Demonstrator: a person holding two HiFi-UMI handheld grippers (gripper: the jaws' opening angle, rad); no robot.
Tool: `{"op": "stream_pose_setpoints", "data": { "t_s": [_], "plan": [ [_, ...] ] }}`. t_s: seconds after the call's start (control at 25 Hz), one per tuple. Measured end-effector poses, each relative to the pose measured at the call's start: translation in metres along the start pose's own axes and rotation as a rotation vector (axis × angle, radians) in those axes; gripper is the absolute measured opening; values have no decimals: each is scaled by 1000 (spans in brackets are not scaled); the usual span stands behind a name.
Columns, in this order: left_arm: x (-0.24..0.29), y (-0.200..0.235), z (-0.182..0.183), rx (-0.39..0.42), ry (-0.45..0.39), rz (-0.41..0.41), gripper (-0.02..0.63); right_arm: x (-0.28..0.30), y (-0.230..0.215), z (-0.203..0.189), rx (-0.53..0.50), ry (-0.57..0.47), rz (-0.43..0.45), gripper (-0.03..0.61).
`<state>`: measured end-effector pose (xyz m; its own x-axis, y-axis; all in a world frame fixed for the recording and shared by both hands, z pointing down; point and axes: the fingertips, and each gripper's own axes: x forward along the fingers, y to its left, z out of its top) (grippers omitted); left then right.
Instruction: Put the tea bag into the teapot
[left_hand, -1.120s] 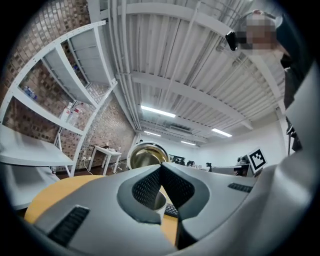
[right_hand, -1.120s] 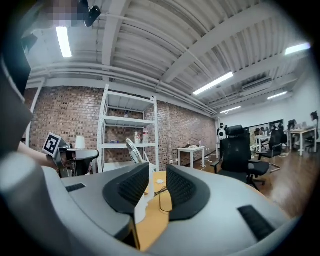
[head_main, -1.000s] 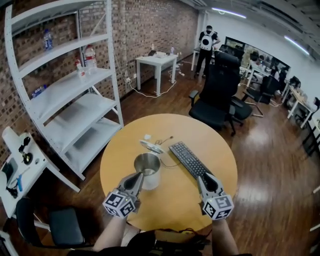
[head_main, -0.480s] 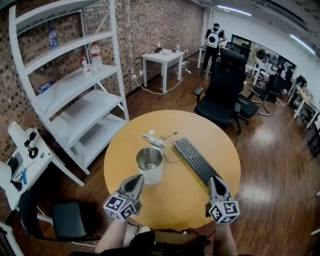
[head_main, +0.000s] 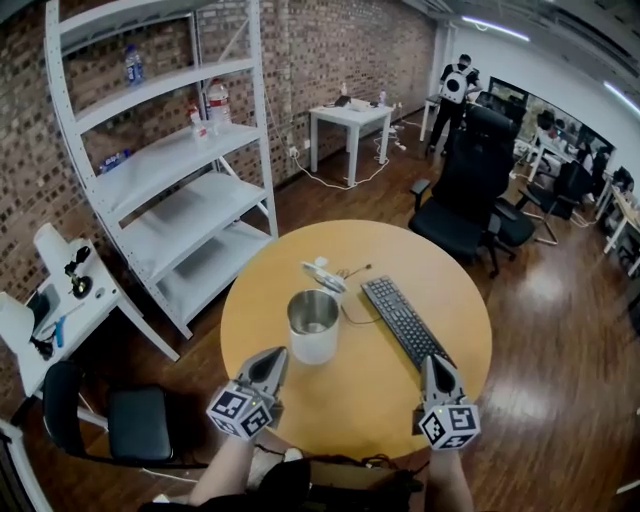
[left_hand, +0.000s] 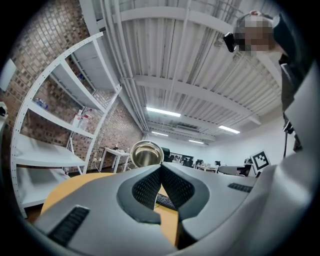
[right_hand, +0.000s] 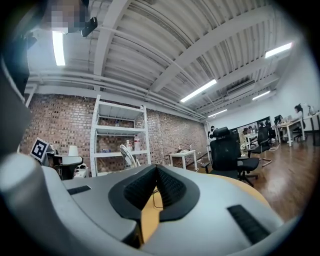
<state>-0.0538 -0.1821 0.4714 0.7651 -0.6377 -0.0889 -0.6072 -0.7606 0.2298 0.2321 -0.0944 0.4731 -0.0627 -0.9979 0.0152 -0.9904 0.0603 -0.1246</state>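
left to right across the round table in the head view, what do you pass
left gripper → steel teapot → keyboard

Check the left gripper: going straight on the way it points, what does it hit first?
Most likely the steel teapot, which sits dead ahead of the left gripper and its closed jaws. Nothing else shows between them, though the gap is hard to judge.

Silvery teapot (head_main: 313, 325), black keyboard (head_main: 405, 322), ochre-yellow table (head_main: 350, 400), red-brown brick wall (head_main: 330, 60)
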Motion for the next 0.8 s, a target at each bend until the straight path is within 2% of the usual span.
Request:
{"op": "stream_pose_setpoints", "data": {
  "t_s": [0.36,0.8],
  "plan": [
    [2,-4,-2,8,8,-4,-6,-4,-3,0,1,-1,-9,9],
    [13,-6,3,-21,28,-23,-6,-15,-15,3,9,57,-60,9]
  ]
}}
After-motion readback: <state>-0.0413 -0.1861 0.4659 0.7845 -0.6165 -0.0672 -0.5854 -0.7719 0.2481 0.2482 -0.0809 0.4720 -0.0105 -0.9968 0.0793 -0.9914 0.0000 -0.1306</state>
